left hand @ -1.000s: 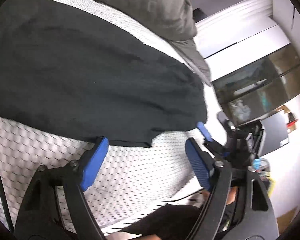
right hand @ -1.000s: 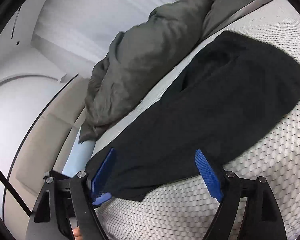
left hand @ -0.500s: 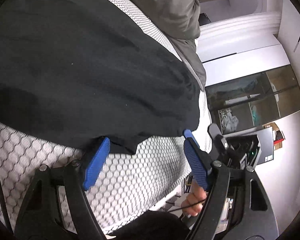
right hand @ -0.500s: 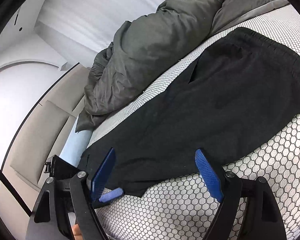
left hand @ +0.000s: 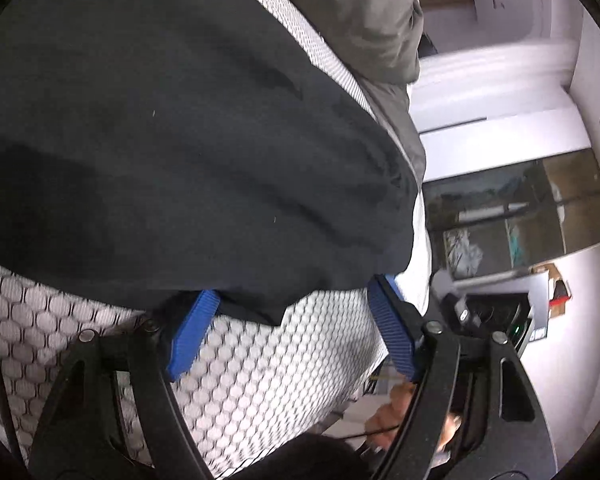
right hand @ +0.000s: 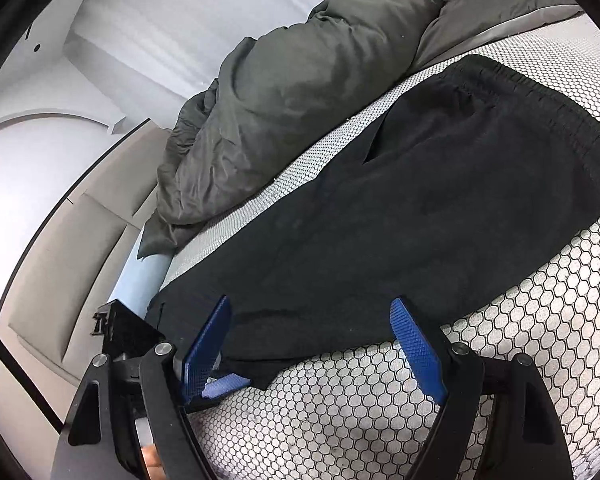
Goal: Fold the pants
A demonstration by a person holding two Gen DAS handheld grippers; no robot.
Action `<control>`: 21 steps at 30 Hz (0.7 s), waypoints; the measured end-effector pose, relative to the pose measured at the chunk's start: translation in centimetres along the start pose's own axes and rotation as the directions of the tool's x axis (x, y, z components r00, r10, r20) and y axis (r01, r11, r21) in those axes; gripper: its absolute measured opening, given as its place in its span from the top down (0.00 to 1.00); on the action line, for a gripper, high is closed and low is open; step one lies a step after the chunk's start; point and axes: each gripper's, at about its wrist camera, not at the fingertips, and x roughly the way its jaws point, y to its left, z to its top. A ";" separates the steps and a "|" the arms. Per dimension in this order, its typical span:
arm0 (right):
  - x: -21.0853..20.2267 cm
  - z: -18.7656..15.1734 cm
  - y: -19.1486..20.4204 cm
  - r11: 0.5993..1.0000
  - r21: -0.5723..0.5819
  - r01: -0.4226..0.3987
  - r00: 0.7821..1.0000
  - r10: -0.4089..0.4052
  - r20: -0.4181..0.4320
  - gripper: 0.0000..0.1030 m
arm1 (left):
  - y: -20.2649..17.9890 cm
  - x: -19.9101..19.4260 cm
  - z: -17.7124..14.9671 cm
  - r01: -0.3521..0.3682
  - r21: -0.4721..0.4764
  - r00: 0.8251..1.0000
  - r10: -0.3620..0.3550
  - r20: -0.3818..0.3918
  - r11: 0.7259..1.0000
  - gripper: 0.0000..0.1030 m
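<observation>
Ahead of both tongs, black pants [right hand: 420, 208] are spread flat on a honeycomb-patterned mattress [right hand: 540, 320]. Left gripper [left hand: 296, 316] is held with jaws apart at the near hem. Right gripper [right hand: 312, 332] is likewise held wide, straddling the hem. Beyond the pants, a grey duvet [right hand: 300, 92] is heaped.

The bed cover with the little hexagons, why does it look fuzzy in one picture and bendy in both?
Left wrist view: the cover is smeared, likely motion blur, and the black pants bulge round from the fisheye lens. Right wrist view: the cover is sharp, each hexagon clear, but the bed still curves at the edges, and dark corners ring the picture.
</observation>
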 end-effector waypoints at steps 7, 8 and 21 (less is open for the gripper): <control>0.2 -0.2 -0.1 1.000 -0.011 0.024 1.000 -0.024 -0.008 0.19 | -0.6 0.4 -0.3 -0.034 0.066 0.998 0.031 0.047 0.997 0.59; 0.2 -0.2 -0.2 1.000 -0.009 0.026 1.000 -0.026 -0.007 0.19 | -0.6 0.3 -0.5 -0.039 0.078 0.998 0.036 0.047 0.996 0.67; 0.8 -0.2 -0.4 0.998 -0.024 0.054 0.998 -0.055 -0.028 0.19 | -3.1 1.7 -1.1 -0.135 0.238 0.989 0.117 0.090 0.962 0.84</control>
